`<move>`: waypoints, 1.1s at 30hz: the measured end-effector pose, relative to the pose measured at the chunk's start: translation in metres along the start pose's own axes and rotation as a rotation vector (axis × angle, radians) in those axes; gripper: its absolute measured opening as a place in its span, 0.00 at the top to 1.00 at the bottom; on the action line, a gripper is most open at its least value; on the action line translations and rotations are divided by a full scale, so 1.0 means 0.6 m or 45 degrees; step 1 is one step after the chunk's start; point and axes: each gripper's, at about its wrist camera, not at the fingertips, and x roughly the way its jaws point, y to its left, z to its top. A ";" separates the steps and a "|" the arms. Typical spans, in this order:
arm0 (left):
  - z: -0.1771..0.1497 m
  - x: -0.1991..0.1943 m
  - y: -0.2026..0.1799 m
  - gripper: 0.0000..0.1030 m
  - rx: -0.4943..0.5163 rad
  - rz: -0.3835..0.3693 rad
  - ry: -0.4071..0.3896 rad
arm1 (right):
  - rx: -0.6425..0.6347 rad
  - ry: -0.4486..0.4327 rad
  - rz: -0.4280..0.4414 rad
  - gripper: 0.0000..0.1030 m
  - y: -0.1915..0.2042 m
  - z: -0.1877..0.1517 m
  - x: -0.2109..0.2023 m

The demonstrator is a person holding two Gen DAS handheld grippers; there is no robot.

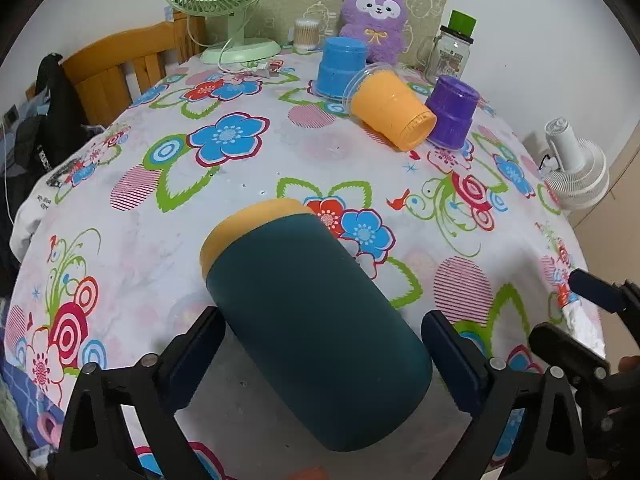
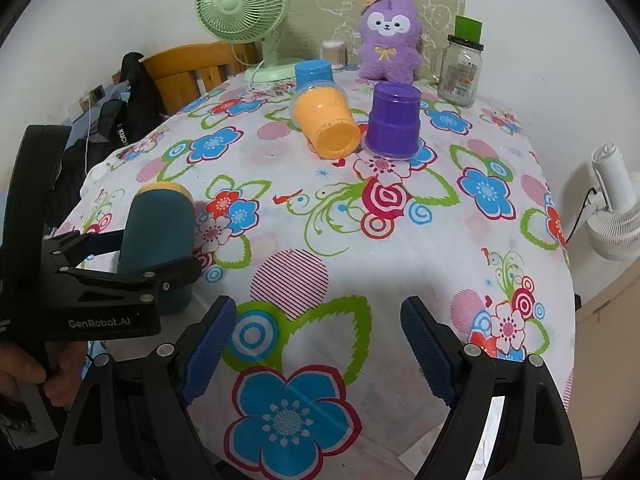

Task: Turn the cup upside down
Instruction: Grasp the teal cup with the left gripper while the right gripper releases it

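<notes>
Left wrist view: a dark teal cup point(image 1: 316, 328) with a yellow-orange band at its far end fills the lower centre of the frame. It lies tilted on a table point(image 1: 256, 168) covered in a bright flower-print cloth. The left gripper point(image 1: 324, 340) has one blue-padded finger on each side of the cup, low in the frame. Whether the pads press the cup or only flank it cannot be told here. In the upper right of the frame sit three small cups: a blue cup point(image 1: 342, 66) and a purple cup point(image 1: 452, 110), both bottom-up, and an orange cup point(image 1: 394, 110) lying on its side between them. Behind them are a green fan point(image 1: 222, 0), a purple plush toy point(image 1: 374, 16) and a glass jar point(image 1: 450, 54).

Right wrist view: the right gripper point(image 2: 316, 344) is at the bottom centre, its fingers spread apart with only the cloth between them. At the left edge, the left gripper reaches around the teal cup, which leans away from the camera.

The step in hand appears to be taking hold of the teal cup for turning. The next move likely calls for a firm squeeze, a lift clear of the cloth, then a rotation so the open end faces down.
</notes>
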 end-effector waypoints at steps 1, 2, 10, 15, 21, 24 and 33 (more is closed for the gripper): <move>0.000 0.000 0.001 0.05 -0.004 -0.005 -0.002 | 0.000 0.002 0.003 0.16 -0.001 -0.001 0.000; 0.000 -0.001 0.003 0.07 -0.016 -0.011 -0.003 | 0.001 0.002 0.005 0.16 -0.002 -0.002 -0.001; 0.001 -0.015 0.004 0.27 0.013 -0.018 -0.036 | 0.027 -0.005 0.027 0.16 -0.007 -0.007 -0.003; -0.002 -0.022 0.006 0.30 0.017 -0.027 -0.037 | 0.012 -0.012 0.033 0.16 0.001 -0.006 -0.008; -0.003 -0.032 0.007 0.31 0.019 -0.029 -0.057 | 0.011 -0.013 0.034 0.16 0.002 -0.006 -0.009; -0.001 -0.041 0.009 0.32 0.018 -0.028 -0.080 | 0.007 -0.013 0.033 0.16 0.005 -0.006 -0.010; 0.006 -0.055 0.015 0.34 0.014 -0.025 -0.112 | 0.001 -0.015 0.043 0.16 0.010 -0.006 -0.014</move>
